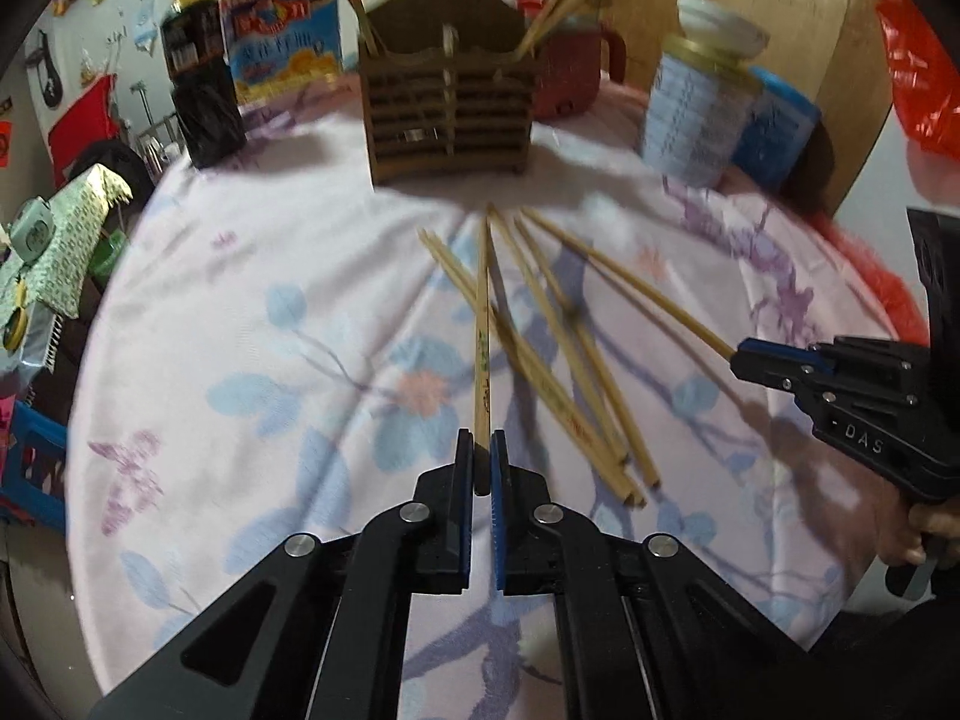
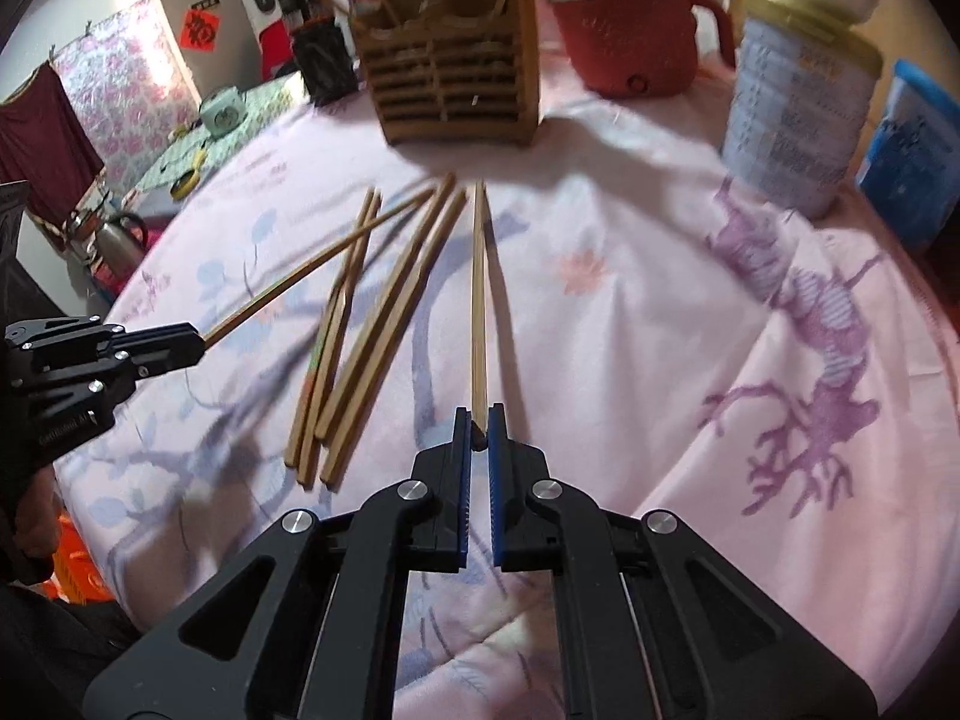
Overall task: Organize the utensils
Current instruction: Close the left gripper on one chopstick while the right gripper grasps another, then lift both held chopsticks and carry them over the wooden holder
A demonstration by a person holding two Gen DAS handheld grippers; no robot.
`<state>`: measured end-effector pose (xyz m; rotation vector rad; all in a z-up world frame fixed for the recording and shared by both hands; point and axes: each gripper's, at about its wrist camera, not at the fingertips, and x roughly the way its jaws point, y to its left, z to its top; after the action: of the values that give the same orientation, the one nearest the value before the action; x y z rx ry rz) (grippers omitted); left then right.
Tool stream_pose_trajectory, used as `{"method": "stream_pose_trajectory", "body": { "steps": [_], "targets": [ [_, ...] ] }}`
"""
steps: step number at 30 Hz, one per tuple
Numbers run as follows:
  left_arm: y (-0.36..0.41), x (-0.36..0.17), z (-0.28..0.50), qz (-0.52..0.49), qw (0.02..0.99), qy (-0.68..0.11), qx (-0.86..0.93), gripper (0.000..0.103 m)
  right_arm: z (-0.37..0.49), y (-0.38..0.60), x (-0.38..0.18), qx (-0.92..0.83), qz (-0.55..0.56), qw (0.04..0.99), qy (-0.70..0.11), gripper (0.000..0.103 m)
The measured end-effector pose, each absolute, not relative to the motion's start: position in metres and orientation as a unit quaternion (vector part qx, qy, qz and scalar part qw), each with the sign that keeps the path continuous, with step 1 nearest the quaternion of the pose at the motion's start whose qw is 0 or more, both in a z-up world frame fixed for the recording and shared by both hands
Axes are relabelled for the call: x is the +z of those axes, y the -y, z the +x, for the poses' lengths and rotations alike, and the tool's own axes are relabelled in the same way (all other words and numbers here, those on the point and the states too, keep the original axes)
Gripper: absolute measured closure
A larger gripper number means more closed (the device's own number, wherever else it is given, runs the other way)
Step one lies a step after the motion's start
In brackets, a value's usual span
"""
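On a round worktop (image 1: 228, 276) covered with a pale pink floral cloth, each hand-held pair of black tongs with blue pads pinches the thick end of one bamboo chopstick. The left tongs (image 1: 481, 461) hold a decorated chopstick (image 1: 482, 354) pointing toward the slatted brown wooden utensil holder (image 1: 450, 114) at the far side; the right tongs (image 2: 479, 429) hold a plain chopstick (image 2: 478, 300) aimed the same way. The holder already has a few sticks standing in its compartments, while several loose chopsticks (image 2: 360, 330) lie fanned on the cloth between the tongs and the holder, so the sorting looks partly done, with most pieces not yet stowed. The left view alone shows a large yellow oil bottle (image 1: 282, 24) with a blue label behind the holder. The right view alone shows the whole red electric pot (image 2: 630, 36) with its handle, and a steel kettle (image 2: 114, 240) beyond the worktop edge.
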<state>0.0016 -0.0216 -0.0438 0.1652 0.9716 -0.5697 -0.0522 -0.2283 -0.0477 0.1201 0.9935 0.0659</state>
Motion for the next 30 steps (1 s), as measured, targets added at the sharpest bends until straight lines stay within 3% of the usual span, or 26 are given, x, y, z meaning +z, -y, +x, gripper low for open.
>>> {"method": "stream_pose_trajectory", "body": {
  "steps": [17,30],
  "targets": [
    [0.008,0.061,0.015,0.048,0.882,-0.388,-0.263,0.097,-0.057,0.249,0.073,0.016,0.071,0.938,-0.340,0.097],
    [0.022,0.113,0.030,0.047,0.877,-0.371,-0.302,0.098,-0.046,0.248,0.109,0.034,0.074,0.947,-0.310,0.097]
  ]
}}
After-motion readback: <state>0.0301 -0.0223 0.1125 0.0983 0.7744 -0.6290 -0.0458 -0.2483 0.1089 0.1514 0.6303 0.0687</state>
